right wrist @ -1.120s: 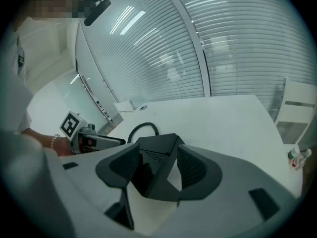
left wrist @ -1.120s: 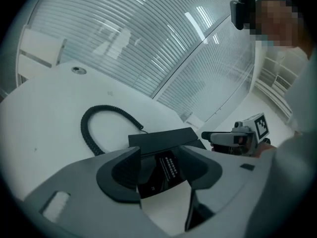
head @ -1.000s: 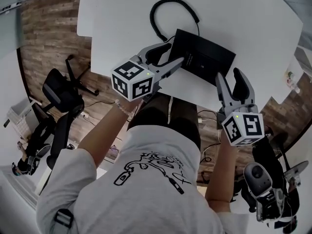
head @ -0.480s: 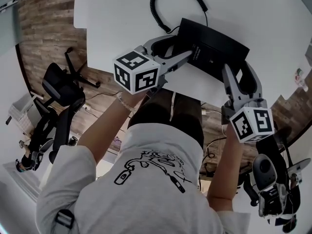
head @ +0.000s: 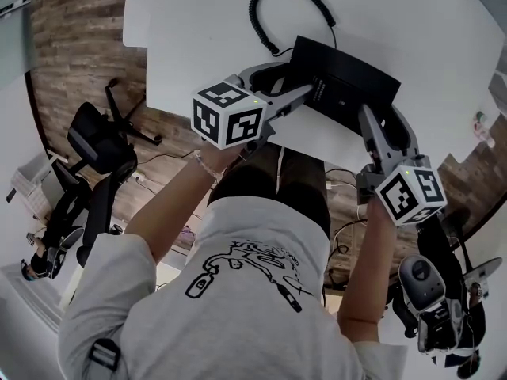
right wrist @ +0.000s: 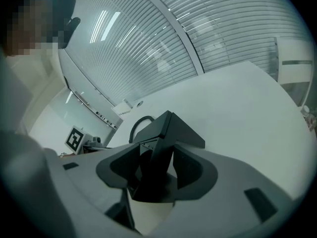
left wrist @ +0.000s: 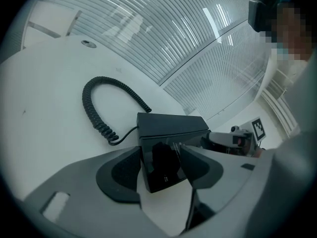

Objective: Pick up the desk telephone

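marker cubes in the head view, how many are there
2. One marker cube is on the left gripper, at the desk telephone's left end; the other is on the right gripper, at its right end. None seems hidden.

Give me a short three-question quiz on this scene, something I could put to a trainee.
1. True or false: nothing stands between the jaws of the right gripper.
2. What stands between the jaws of the left gripper?
A. the coiled cord
B. a corner of the desk telephone
C. nothing
3. Fill the gap: the coiled cord lies on the white ___.

Key: 1 false; 2 B; 3 table
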Demonstrator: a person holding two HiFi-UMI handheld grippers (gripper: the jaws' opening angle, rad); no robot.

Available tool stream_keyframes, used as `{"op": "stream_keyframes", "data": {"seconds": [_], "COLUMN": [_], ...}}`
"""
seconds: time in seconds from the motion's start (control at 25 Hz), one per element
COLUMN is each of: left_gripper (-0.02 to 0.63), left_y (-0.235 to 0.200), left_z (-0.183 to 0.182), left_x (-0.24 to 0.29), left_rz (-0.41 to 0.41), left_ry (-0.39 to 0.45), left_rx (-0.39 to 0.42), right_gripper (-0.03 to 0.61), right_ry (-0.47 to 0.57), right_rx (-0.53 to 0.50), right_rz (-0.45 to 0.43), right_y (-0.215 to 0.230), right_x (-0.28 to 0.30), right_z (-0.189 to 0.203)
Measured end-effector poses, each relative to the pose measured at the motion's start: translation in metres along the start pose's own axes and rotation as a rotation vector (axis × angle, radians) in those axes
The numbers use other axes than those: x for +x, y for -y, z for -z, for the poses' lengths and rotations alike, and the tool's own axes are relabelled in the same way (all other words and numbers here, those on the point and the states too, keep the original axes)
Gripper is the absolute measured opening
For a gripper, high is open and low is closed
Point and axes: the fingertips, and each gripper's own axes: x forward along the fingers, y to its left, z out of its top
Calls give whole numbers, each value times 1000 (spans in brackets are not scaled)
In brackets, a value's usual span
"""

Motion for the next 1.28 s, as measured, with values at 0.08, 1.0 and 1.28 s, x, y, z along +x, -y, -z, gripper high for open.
{"op": "stream_keyframes", "data": {"seconds": [0.08,1.0,1.28], "left_gripper": [244,244,244], "left_y": [5,131,164], "left_z": [-3,-86,-110], "left_x": [-5,-105,-130], "left_rz": [-1,5,-2], "left_ry": [4,135,150], "left_rx": [-9,114,149], "right_gripper": [202,202,202], "right_ry": [4,186,226], "right_rx": [-2,-86,-99], "right_rz": [-4,-63,-79], "right_y": [-5,-102,-126], "right_x": [-4,-120,-149], "right_z": [-6,-100,-126]}}
